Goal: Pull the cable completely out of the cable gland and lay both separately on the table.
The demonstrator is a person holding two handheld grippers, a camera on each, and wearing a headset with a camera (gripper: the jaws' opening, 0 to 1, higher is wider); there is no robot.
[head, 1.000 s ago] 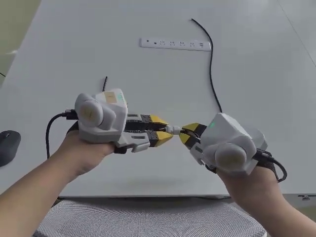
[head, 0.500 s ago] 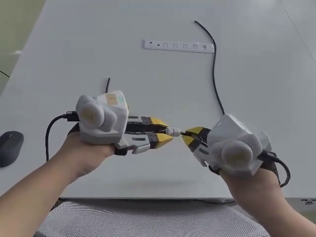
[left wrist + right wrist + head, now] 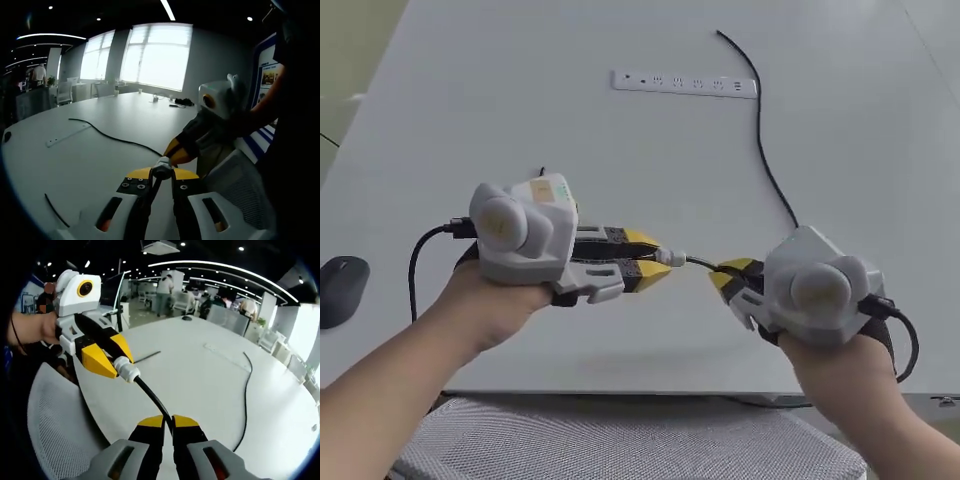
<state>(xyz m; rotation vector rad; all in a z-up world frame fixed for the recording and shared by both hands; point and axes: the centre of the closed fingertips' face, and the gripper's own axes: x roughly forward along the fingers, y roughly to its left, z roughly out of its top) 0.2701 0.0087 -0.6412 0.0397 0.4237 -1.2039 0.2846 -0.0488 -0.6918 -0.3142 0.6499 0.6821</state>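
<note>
A white cable gland (image 3: 669, 258) is held at the tips of my left gripper (image 3: 655, 266), which is shut on it; the gland (image 3: 162, 166) sits between the yellow tips in the left gripper view. A black cable (image 3: 698, 264) runs out of the gland to my right gripper (image 3: 728, 277), which is shut on it. In the right gripper view the cable (image 3: 152, 397) stretches from my right gripper (image 3: 168, 421) up to the gland (image 3: 126, 369). Both grippers are held above the table's near edge.
A white power strip (image 3: 685, 84) lies at the far side of the white table (image 3: 620, 150), its black cord (image 3: 760, 140) trailing toward me. A dark mouse (image 3: 340, 290) sits at the left edge. A short black cable piece (image 3: 541, 172) lies behind the left gripper. A mesh chair (image 3: 610, 440) is below.
My right gripper has moved right, away from the left one, and more black cable now shows between the gland and its tips. The left gripper has stayed about where it was.
</note>
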